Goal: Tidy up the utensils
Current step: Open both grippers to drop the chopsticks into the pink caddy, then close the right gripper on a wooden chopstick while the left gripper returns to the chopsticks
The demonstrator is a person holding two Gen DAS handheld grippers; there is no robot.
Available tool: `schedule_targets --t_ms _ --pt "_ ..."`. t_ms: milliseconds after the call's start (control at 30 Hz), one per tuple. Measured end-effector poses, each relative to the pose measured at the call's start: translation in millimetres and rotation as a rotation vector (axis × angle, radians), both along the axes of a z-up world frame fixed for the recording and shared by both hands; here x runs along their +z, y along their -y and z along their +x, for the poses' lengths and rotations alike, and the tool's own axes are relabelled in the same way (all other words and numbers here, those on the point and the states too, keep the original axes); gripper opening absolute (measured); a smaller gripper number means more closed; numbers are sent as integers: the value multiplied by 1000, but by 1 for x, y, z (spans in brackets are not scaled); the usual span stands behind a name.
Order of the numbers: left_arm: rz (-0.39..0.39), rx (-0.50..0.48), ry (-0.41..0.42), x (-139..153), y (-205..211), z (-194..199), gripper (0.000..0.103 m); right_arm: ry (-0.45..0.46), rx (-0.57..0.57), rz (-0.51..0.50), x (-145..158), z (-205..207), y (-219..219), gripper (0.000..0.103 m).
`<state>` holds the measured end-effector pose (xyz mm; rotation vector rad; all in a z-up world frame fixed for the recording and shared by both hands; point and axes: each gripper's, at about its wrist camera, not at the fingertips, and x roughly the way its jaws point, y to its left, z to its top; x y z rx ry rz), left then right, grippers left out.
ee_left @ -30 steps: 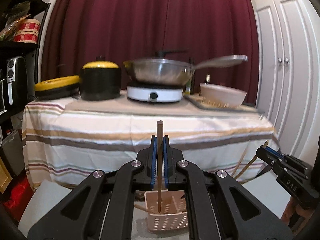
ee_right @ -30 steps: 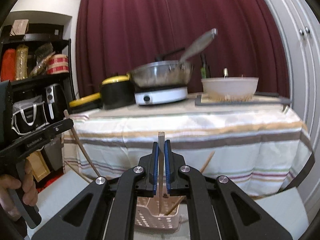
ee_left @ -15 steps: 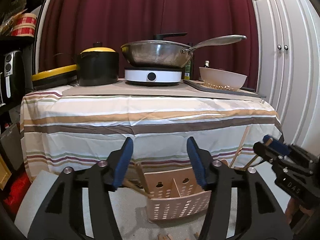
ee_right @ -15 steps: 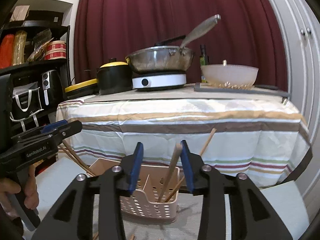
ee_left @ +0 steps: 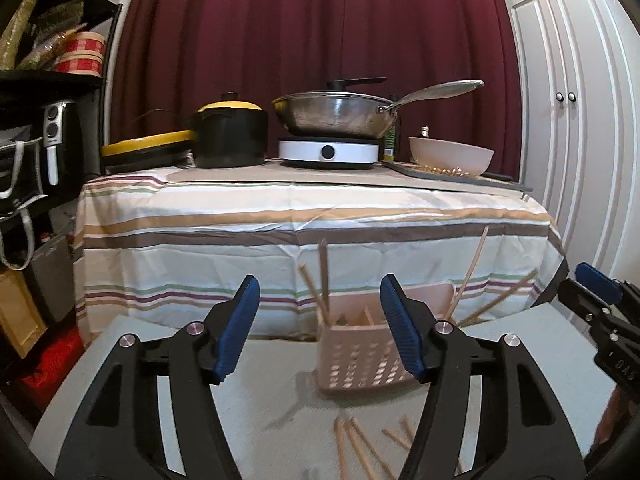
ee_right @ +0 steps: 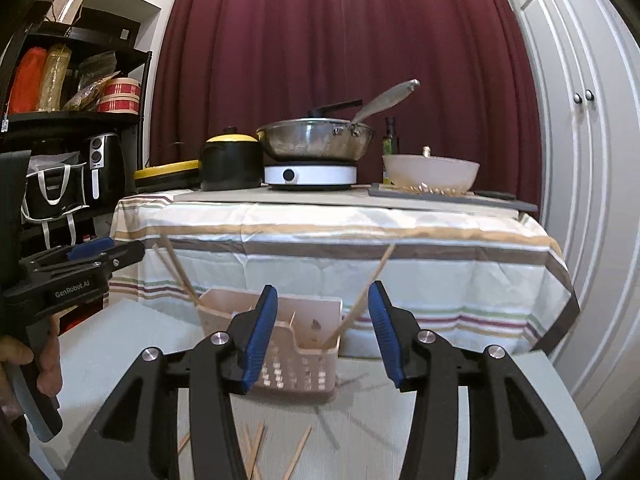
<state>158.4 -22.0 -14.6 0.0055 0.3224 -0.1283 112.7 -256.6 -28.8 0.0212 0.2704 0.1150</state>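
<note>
Both grippers hover level above the grey table (ee_left: 120, 344), fingers spread wide and holding nothing: the left gripper (ee_left: 320, 324) and the right gripper (ee_right: 322, 330). At 12 o'clock stands a perforated pink plastic caddy (ee_left: 360, 356) holding leaning wooden chopsticks (ee_left: 323, 276); loose chopsticks (ee_left: 360, 448) lie at 6 o'clock.

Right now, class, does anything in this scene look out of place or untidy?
Yes. Several chopsticks lie scattered on the grey surface in front of the pink basket, while those already inside it lean at different angles.
</note>
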Motion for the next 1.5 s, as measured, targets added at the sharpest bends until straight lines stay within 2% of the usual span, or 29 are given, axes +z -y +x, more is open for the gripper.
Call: schedule_targets --t_ms 300,500,700,967,1200,1333,1500 --pt "-4 51 -50 -33 -14 -44 61 -51 -32 26 -43 -48 -4 47" --pt "-7 111 -87 -63 -28 -75 60 -97 -29 32 -80 -80 -10 41" --pt "5 139 -158 -93 -38 -100 59 -204 11 46 -120 -97 -19 38" --pt "17 144 -215 -121 -39 -120 59 -322 63 39 -155 -101 -35 34" --pt "19 136 -242 -133 -35 -125 59 -407 74 74 -172 -96 -32 22" --pt "21 126 -259 -140 -30 -126 59 -427 80 76 -177 -96 -32 9" --pt "26 98 -285 -149 -20 -127 59 -410 52 87 -173 -96 -23 7"
